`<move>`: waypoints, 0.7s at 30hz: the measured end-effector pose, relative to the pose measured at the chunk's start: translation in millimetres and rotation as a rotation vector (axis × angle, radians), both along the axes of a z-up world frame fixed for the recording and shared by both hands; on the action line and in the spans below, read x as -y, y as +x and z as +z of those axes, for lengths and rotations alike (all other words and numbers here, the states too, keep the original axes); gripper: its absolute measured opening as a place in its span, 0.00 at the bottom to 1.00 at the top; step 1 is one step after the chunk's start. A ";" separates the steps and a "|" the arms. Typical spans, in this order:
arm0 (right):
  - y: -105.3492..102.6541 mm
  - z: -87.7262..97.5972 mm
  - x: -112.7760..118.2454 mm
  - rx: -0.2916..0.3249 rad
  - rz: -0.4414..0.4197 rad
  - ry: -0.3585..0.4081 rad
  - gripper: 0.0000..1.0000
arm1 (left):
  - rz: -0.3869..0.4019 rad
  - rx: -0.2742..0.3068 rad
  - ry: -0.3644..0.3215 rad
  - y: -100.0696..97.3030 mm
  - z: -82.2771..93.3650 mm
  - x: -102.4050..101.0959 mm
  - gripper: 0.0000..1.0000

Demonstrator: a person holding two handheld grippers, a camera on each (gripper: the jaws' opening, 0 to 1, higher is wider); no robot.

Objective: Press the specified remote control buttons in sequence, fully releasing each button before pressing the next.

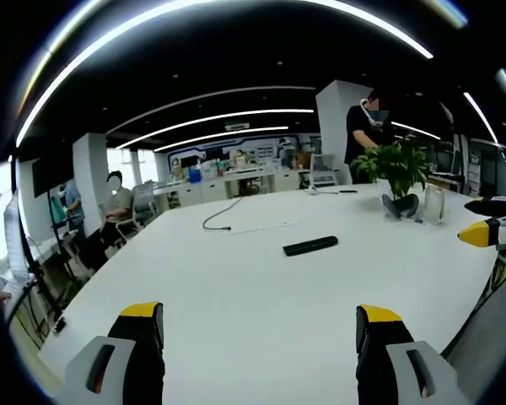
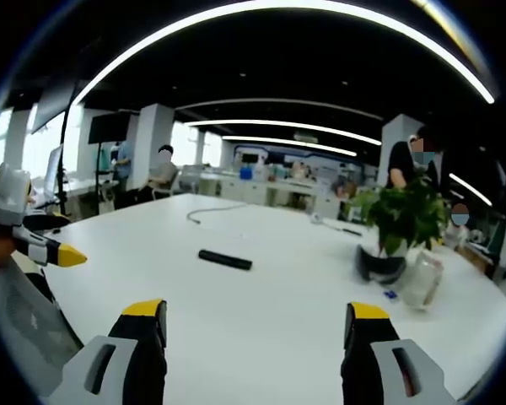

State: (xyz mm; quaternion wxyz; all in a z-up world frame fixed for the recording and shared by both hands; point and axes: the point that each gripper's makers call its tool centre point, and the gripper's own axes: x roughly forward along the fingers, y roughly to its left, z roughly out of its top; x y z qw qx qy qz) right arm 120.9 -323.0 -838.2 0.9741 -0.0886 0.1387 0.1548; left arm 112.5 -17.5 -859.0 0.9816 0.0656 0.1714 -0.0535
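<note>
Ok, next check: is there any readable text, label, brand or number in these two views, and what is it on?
None can be read.
The remote control lies on the white table; its buttons and any markings are too small to make out.
The blue wall display at the far end of the room is too blurred to read.
The clear jar beside the potted plant shows no legible label.
</note>
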 end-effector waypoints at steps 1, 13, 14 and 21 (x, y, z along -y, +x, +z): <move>0.1 0.2 -0.1 0.001 0.000 0.000 0.87 | 0.000 -0.001 0.000 0.0 -0.1 0.0 0.98; 0.0 0.6 0.0 0.004 0.001 -0.005 0.89 | 0.005 -0.001 0.002 -0.1 -0.1 -0.4 0.98; 0.0 0.5 -0.1 0.003 0.002 -0.005 0.89 | 0.006 -0.001 0.002 0.0 0.1 -0.6 0.98; 0.0 0.1 -0.4 0.001 0.006 -0.008 0.89 | 0.010 0.001 0.001 -0.1 0.8 -1.2 0.98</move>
